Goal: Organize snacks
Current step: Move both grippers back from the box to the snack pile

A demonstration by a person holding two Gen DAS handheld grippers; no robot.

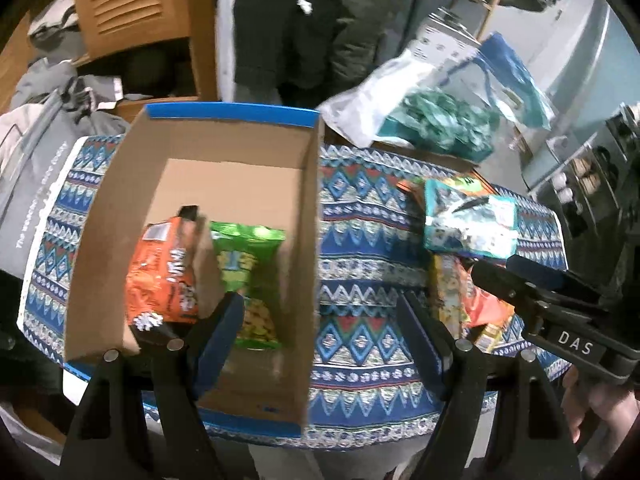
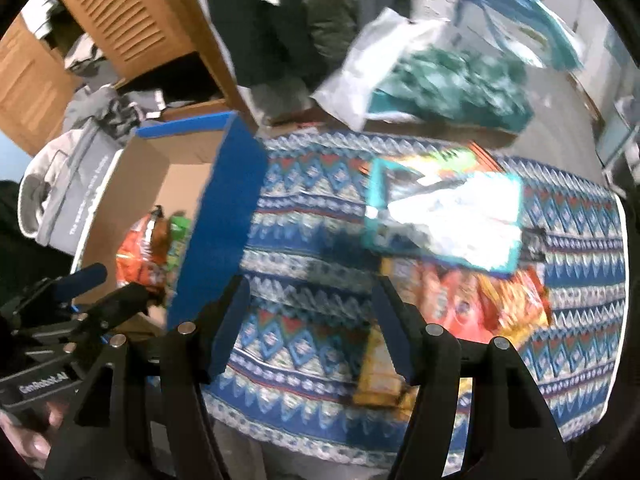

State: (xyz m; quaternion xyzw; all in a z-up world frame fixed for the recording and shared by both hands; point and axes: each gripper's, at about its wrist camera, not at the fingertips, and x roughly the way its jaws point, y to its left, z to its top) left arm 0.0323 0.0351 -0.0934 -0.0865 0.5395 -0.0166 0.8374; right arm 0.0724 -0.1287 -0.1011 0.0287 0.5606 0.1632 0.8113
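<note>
A cardboard box with blue edges sits on the patterned table. It holds an orange snack bag and a green snack bag. My left gripper is open and empty, above the box's right wall. A teal snack bag lies on a pile of orange and yellow snack bags at the right. In the right wrist view, my right gripper is open and empty over the tablecloth, between the box and the teal bag and orange bags.
A patterned blue tablecloth covers the table. A clear plastic bag with green contents lies at the far edge. A grey bag hangs at the left. A wooden cabinet and a standing person are behind.
</note>
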